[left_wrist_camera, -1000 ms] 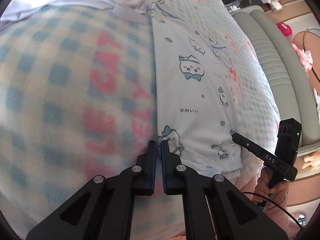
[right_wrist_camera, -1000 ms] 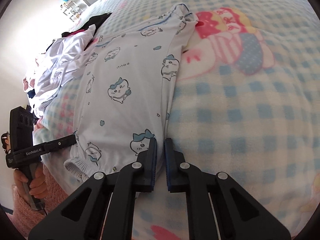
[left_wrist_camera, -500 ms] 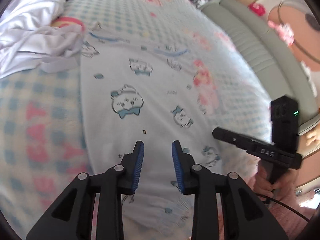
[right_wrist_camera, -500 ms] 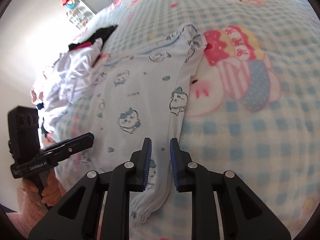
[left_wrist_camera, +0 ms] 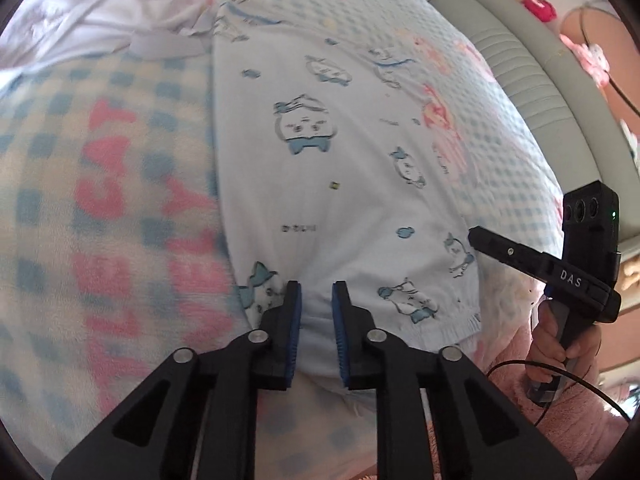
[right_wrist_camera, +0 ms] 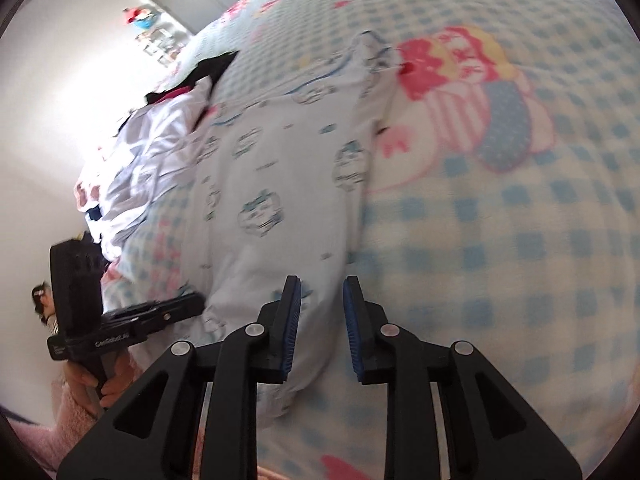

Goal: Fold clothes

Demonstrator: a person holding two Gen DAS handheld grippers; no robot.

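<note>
printed garment flat on bed, long axis running straight away from both. left hand-held gripper at near hem, right hand-held gripper at right edge; both released, empty.

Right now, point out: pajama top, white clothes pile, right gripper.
pajama top (left_wrist_camera: 320,184), left wrist view, middle of the printed front.
white clothes pile (right_wrist_camera: 148,160), right wrist view, crumpled white fabric.
right gripper (right_wrist_camera: 321,292), right wrist view, midway between fingertips, open.
</note>
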